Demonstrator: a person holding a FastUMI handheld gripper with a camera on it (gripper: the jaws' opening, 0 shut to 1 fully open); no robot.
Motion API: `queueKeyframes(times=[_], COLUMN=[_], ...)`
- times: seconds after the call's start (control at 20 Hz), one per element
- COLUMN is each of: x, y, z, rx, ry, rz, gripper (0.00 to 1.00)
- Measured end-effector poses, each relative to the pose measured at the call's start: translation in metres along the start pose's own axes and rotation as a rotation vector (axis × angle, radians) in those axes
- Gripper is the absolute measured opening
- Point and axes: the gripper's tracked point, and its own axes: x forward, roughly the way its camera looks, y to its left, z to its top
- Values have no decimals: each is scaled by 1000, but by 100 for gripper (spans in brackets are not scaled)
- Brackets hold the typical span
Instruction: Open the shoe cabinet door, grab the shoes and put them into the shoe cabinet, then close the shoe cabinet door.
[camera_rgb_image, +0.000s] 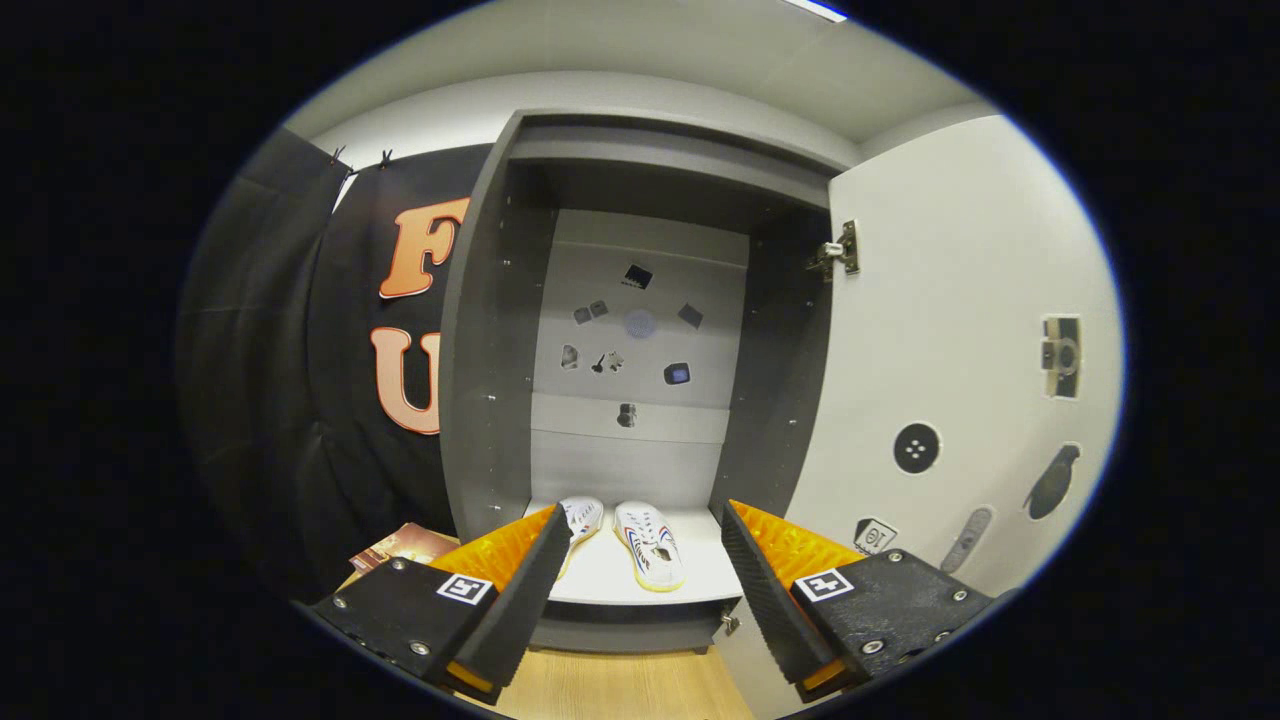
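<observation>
The tongs (645, 560) are spread wide and hold nothing. Both shoes (630, 540) sit side by side on the cabinet's bottom shelf (620, 585), just beyond the fingers, and the door (950, 380) stands swung open to the right. Closing is likely next — pushing too near the hinge (838, 252) could stall the door or make the fingers slip off.

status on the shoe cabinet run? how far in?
Done: cabinet door swung open, both shoes side by side on the cabinet floor. In hand: nothing; gripper open, fingers apart just short of the shoes. Left: close the door.
</observation>
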Motion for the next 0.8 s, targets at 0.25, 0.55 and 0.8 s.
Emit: queueKeyframes(times=[0.25, 0.55, 0.8], x=[-60, -148, -204], y=[-41, -100, -171], z=[18, 34, 43], rx=[0, 1, -23], ry=[-20, -52, -67], rz=[-71, -44, -71], gripper=[95, 95, 95])
